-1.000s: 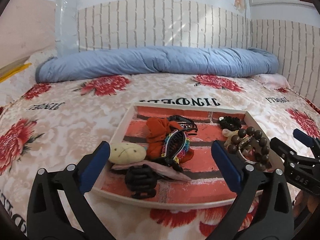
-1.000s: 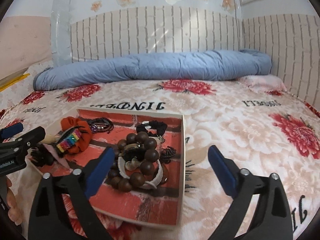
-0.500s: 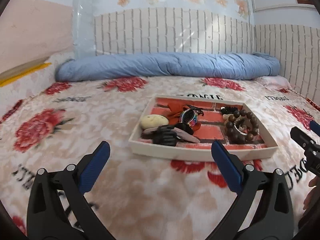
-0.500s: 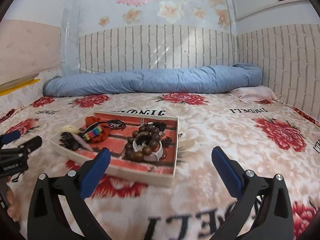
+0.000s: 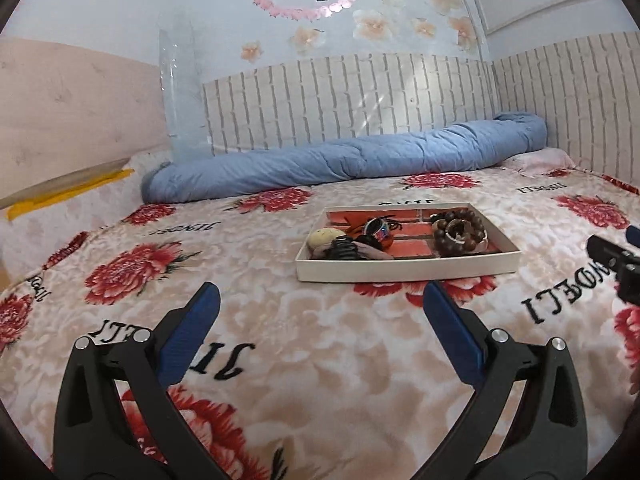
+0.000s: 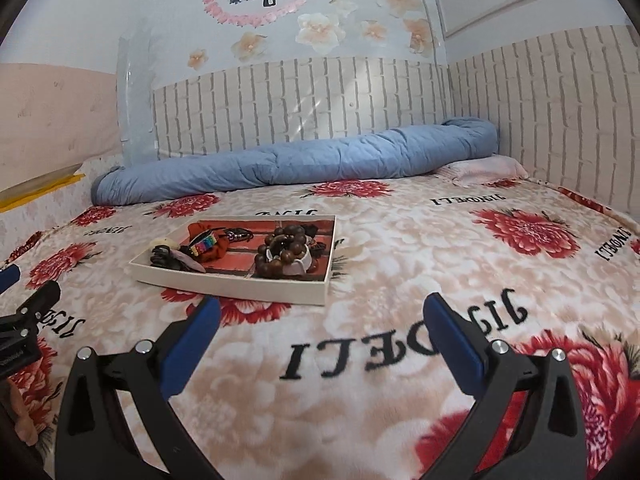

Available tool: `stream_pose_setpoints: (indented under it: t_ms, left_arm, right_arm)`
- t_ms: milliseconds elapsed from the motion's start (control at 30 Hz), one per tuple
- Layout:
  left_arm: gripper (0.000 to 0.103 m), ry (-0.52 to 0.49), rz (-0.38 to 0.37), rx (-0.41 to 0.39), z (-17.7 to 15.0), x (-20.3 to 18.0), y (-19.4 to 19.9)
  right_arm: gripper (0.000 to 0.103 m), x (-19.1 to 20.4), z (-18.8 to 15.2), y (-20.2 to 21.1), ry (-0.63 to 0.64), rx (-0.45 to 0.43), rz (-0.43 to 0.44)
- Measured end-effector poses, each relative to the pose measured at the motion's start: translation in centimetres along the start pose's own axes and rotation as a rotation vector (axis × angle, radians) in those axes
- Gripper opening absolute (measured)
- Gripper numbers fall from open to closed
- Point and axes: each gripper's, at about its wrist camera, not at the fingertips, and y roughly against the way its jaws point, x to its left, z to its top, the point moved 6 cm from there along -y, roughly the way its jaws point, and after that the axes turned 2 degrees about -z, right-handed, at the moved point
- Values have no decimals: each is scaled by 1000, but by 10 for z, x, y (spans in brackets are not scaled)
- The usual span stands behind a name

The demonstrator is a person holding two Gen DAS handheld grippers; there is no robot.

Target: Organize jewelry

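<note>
A shallow white tray [image 5: 408,270] with a red brick-pattern floor lies on the bed; it also shows in the right wrist view [image 6: 240,286]. It holds a brown bead bracelet [image 5: 458,232] [image 6: 282,254], an orange scrunchie [image 6: 208,246], a black claw clip [image 5: 340,250] [image 6: 162,256], a pale oval piece [image 5: 324,237] and other small pieces. My left gripper [image 5: 320,308] is open and empty, well short of the tray. My right gripper [image 6: 320,312] is open and empty, in front of the tray's near right corner.
A flowered blanket [image 5: 280,340] covers the bed. A rolled blue quilt [image 5: 344,160] lies along the brick-pattern wall. A pink pillow [image 6: 484,168] sits at the far right. The other gripper shows at each view's edge [image 5: 616,260] [image 6: 24,320].
Both grippers have pulled back and up from the tray, which now looks smaller and farther. Both stay open and empty. The tray's contents have not moved.
</note>
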Motion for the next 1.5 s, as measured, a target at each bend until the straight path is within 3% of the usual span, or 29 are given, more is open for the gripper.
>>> stream_pose_setpoints:
  t_ms: [267,400,700,1500]
  left_arm:
    - [98,10,33,1,-8,6,2]
    - [98,-6,33,-18,-9,3,4]
    - [98,39,22,19,-15,11,-4]
    - [98,46,4,37,-19,11,-9]
  right_arm:
    - [99,7,-8,12,36,-48,22]
    - [99,6,-12,7,35,-22,9]
    - [99,7,-15,4,45,-12,12]
    - [99,14,-15,9,84,-32,11]
